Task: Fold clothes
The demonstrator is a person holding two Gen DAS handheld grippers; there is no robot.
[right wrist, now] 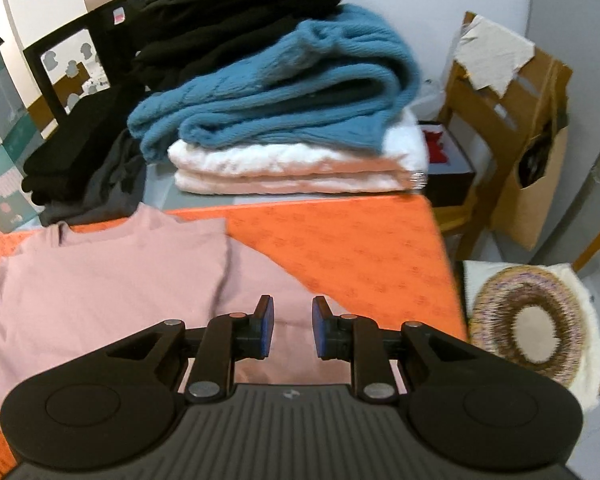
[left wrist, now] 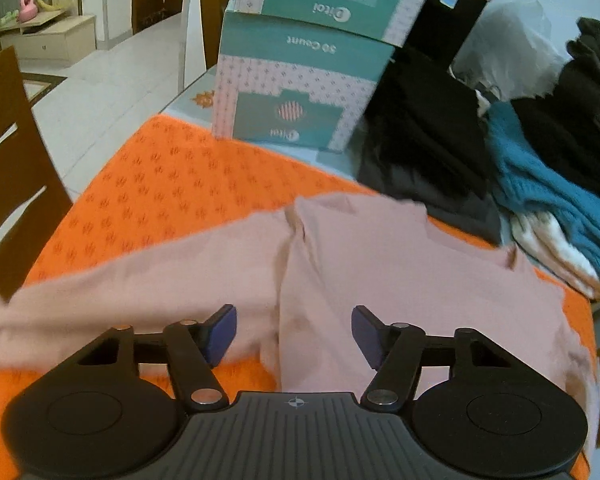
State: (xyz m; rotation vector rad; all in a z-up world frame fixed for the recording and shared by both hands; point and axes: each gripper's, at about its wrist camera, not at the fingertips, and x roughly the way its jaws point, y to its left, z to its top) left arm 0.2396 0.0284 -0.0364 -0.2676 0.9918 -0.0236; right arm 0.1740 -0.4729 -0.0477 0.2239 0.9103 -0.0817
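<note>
Pink top [left wrist: 400, 280] flat on orange mat [left wrist: 160, 184], sleeves out, unfolded I think, edges blurred. My left gripper [left wrist: 294, 330] gapes wide, right gripper [right wrist: 293, 328] narrowly parted, both empty. Folded stack [right wrist: 292, 120] behind.

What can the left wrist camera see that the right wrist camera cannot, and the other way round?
Only the left wrist view shows the brown wooden chair and the open left gripper. Only the right wrist view shows the brown paper bag, the round woven cushion and the open right gripper. Both show the pale pink long-sleeved top on the orange patterned cloth, and the folded teal knitted sweater.
</note>
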